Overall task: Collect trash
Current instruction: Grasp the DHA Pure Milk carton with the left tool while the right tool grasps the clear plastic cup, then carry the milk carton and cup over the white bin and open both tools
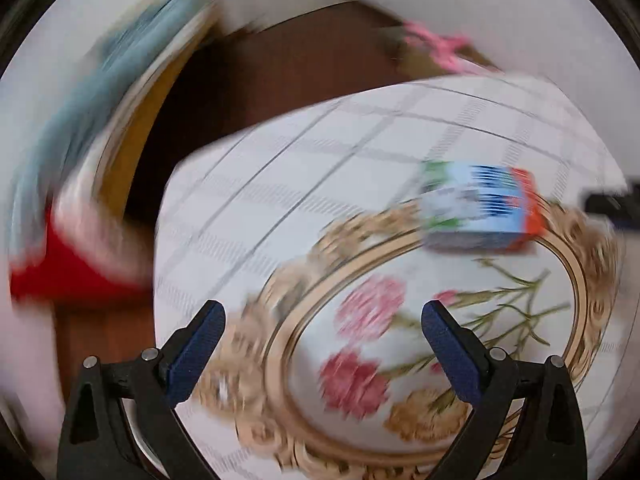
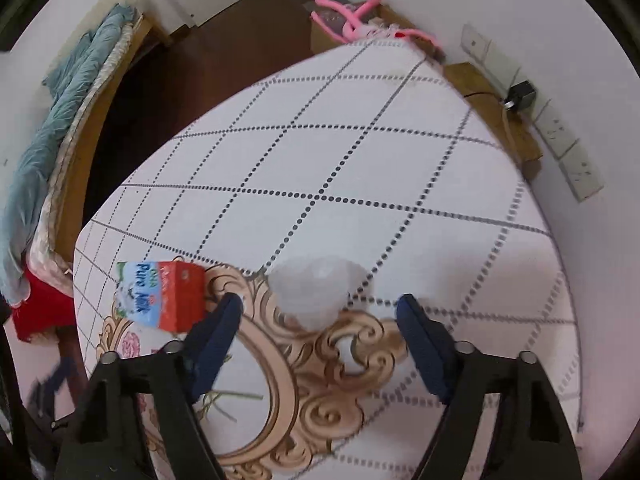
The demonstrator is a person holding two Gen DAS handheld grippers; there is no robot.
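A small milk carton [image 2: 162,297], blue and white with a red end, lies on its side on the white checked tablecloth [image 2: 360,168]. It also shows, blurred, in the left wrist view [image 1: 480,210], ahead and right of my left gripper [image 1: 323,312], which is open and empty. A crumpled clear plastic cup [image 2: 316,292] lies on the cloth just ahead of my right gripper [image 2: 320,306], between its open fingers. The carton lies left of the right gripper's left finger [image 2: 216,332].
The cloth has a gold oval frame with flowers [image 1: 400,340]. Left of the table stand a bed edge with blue bedding [image 2: 60,120] and a red cloth [image 2: 40,308]. A pink toy [image 2: 352,16], wall sockets [image 2: 560,132] and a black plug [image 2: 520,96] are at the far right.
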